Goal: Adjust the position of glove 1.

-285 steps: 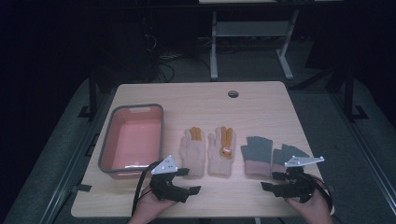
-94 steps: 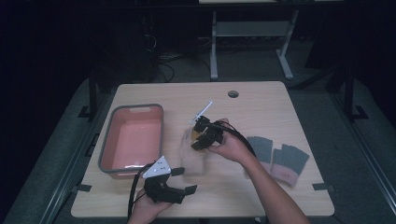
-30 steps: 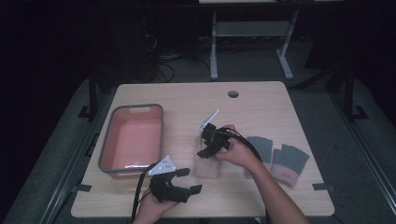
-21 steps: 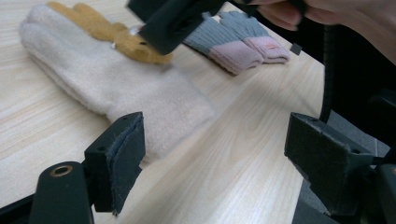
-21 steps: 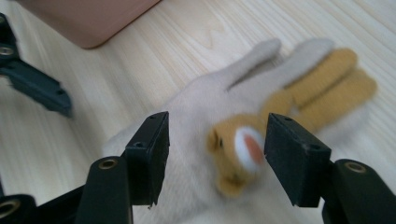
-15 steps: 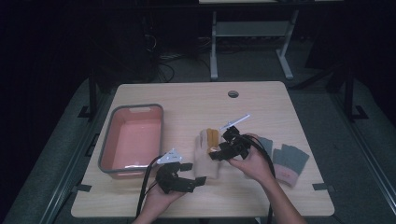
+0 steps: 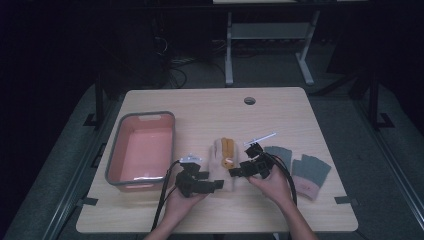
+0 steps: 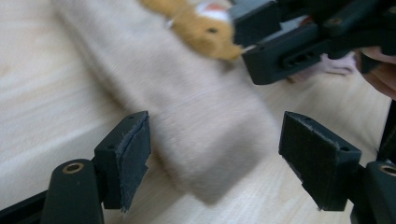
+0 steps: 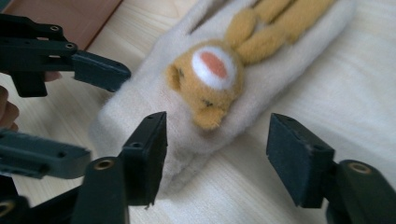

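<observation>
A cream glove (image 7: 220, 152) with a yellow plush animal (image 9: 215, 74) sewn on it lies flat at the table's middle, cuff toward the person. My left gripper (image 7: 210, 180) is at the cuff end. In the left gripper view the glove (image 8: 196, 116) runs between its jaws, which have just been closing; the left gripper (image 8: 215, 154) is open, its pads clear of the fabric. My right gripper (image 7: 239, 167) comes in from the right. In the right gripper view it (image 9: 217, 154) straddles the cuff below the animal's head, open, its jaws a little narrower than before.
A pink tray (image 7: 167, 145) with a grey rim stands at the left. Two grey gloves (image 7: 280, 155) (image 7: 311, 172) lie to the right of the cream one. A round cable hole (image 7: 249, 100) is at the table's far edge.
The right gripper has come off the glove's far end, moving right and toward the near edge, down to the cuff. The left gripper has moved right and forward to the cuff.
</observation>
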`<state>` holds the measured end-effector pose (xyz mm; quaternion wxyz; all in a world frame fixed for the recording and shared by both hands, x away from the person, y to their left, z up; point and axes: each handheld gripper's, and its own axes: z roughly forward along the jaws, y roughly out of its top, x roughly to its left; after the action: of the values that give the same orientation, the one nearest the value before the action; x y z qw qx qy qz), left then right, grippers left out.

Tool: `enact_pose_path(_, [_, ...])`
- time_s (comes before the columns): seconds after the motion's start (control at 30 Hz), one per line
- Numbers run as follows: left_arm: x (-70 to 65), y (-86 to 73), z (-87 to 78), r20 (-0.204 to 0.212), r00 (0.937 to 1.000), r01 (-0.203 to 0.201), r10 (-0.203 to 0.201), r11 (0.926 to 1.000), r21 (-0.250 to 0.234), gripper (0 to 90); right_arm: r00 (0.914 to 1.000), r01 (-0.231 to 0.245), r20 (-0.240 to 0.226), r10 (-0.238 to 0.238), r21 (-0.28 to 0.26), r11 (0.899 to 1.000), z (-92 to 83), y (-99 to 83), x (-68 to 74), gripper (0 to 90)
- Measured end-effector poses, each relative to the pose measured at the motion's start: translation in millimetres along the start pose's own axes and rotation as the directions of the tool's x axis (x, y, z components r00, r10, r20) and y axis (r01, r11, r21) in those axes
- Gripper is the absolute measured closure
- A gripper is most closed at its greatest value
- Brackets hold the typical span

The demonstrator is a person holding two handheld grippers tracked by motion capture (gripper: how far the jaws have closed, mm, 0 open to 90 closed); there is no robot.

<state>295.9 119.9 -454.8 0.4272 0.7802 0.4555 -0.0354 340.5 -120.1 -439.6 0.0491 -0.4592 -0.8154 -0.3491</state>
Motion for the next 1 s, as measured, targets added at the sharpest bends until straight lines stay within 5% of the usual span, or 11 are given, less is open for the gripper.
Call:
enact_pose_path(0.27, [8.1, 1.1, 7.9, 0.005, 0.9973, 0.072, -0.073, 0.9961, 0.051, 35.6, 0.9953, -0.088, -0.042, 0.087, -0.013, 0.996, 10.0, -1.0, -7.8, 41.5])
enact_pose_path(0.6, [11.6, 2.1, 10.8, 0.031, 0.9972, 0.065, -0.068, 0.9944, 0.083, 50.3, 0.9878, -0.146, -0.056, 0.145, 0.001, 0.989, 20.5, 0.7, -13.5, 43.1])
enact_pose_path(0.7, [11.9, 4.4, 11.4, 0.028, 0.9988, 0.037, -0.04, 0.9937, 0.106, 53.4, 0.9834, -0.167, -0.074, 0.166, -0.008, 0.986, 22.5, 0.6, -14.1, 44.6])
enact_pose_path(0.83, [12.3, 7.7, 13.2, 0.036, 0.9989, 0.026, -0.031, 0.9911, 0.13, 56.2, 0.9861, -0.154, -0.064, 0.153, -0.009, 0.988, 25.6, 0.8, -9.9, 51.1])
enact_pose_path(1.0, [15.2, 9.3, 14.8, 0.054, 0.9975, 0.038, -0.045, 0.9895, 0.14, 59.5, 0.9798, -0.184, -0.081, 0.183, -0.012, 0.983, 30.2, -1.2, -7.0, 64.4])
